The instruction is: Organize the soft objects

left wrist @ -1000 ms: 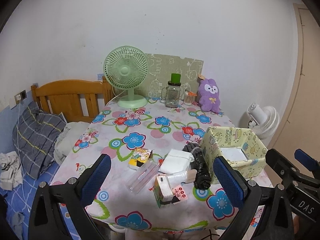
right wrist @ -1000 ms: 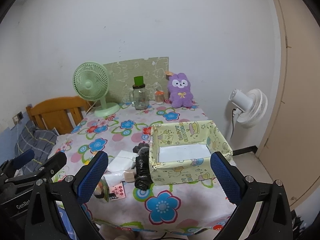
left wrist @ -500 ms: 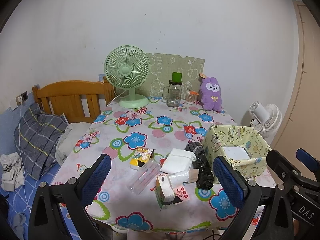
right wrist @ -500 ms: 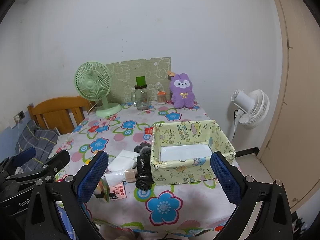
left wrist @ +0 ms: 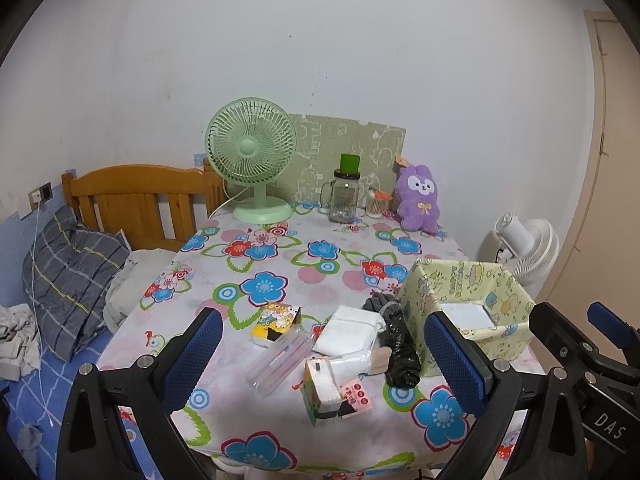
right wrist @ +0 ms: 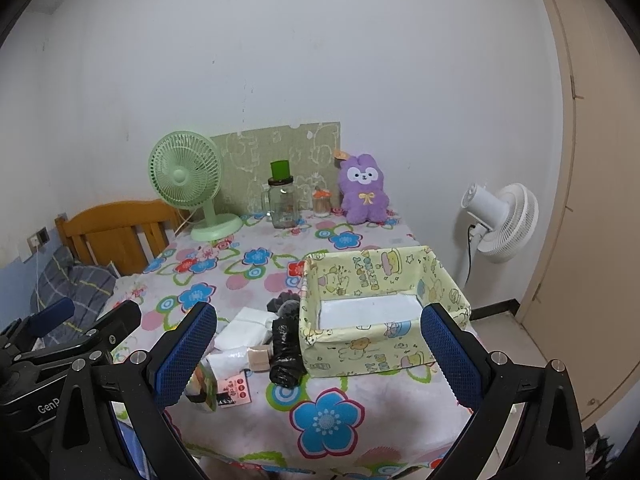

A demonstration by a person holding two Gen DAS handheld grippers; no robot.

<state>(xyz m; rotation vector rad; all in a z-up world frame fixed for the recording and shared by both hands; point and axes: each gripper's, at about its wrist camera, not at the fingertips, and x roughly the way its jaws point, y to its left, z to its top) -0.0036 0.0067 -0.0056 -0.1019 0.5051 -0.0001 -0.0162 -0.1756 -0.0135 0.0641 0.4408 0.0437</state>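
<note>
Nothing looks sorted yet, as far as the pictures show. The yellow cartoon-print fabric bin [right wrist: 384,312] sits just ahead of the right gripper [right wrist: 320,354], between its fingers in that view, and holds only its white floor panel. Both grippers hang short of the near desk [left wrist: 320,280] edge, each with its jaws spread wide and nothing between them.

The soft things lie in a loose cluster straight ahead of the left gripper [left wrist: 320,354] and ahead-left of the right one, just beside the bin's left wall. A folded white cloth pack [left wrist: 350,330] lies flat; a smaller white wrapped bundle [left wrist: 348,362] lies nearer, touching a small tan block [left wrist: 382,358]. A rolled black plastic bag [left wrist: 400,354] lies against the bin, with something dark grey and crumpled at its far end. A tissue pack [left wrist: 326,394], a clear tube of pens or sticks [left wrist: 280,360] and a small yellow printed box [left wrist: 276,320] share the pile.

Far ahead, at the desk's back edge, a purple plush bunny [right wrist: 364,190] sits upright. All of it is probably left to move.
</note>
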